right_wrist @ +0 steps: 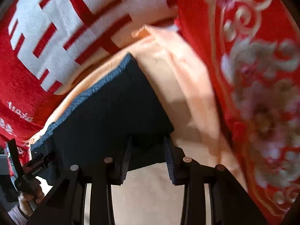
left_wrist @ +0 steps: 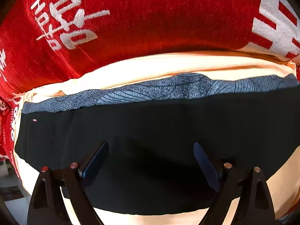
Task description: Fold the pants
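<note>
From my left camera the pants already lie as a flat, dark rectangle on the peach sheet, a blue-grey patterned layer showing along the 12 o'clock edge. I judge the folding well along, with perhaps one more fold left. My left hand-held gripper hovers over them, fingers wide apart, holding nothing. My right hand-held gripper sits at the pants' corner at 6 o'clock, fingers parted; that view is blurred, so whether cloth lies between them I cannot say. I count one pair of pants, one sheet, one red blanket, two grippers.
</note>
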Demonstrator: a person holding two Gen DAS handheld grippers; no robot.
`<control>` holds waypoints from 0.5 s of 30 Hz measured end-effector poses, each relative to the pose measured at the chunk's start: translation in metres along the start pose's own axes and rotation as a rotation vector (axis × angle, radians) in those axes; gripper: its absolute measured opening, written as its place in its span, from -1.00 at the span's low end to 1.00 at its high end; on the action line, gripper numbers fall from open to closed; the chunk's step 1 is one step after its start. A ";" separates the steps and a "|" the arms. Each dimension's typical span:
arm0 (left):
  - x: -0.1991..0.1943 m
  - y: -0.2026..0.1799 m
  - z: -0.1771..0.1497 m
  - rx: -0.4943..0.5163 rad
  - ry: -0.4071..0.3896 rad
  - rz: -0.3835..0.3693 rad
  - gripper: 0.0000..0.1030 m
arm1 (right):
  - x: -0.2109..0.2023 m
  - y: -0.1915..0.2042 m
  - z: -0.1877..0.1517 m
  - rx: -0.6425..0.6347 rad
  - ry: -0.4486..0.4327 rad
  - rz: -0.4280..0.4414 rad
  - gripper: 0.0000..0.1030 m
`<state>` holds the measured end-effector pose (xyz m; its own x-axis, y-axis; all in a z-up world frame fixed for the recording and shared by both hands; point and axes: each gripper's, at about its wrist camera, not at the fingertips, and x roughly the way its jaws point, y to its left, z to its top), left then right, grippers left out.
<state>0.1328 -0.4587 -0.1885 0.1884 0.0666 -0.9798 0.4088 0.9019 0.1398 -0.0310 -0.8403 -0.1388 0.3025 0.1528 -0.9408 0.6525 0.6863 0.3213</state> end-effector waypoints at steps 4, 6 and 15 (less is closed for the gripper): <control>0.000 0.005 0.005 -0.024 -0.007 -0.018 0.79 | -0.001 -0.012 -0.028 0.067 0.065 0.086 -0.25; 0.005 0.004 0.006 -0.024 0.008 -0.006 0.79 | 0.011 -0.017 -0.036 0.102 0.079 0.107 -0.25; -0.001 0.009 0.005 -0.009 0.006 0.003 0.79 | -0.003 -0.018 -0.047 0.254 -0.030 0.177 -0.03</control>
<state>0.1408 -0.4533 -0.1857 0.1837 0.0716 -0.9804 0.4002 0.9055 0.1411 -0.0758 -0.8200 -0.1470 0.4446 0.2309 -0.8654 0.7393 0.4509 0.5001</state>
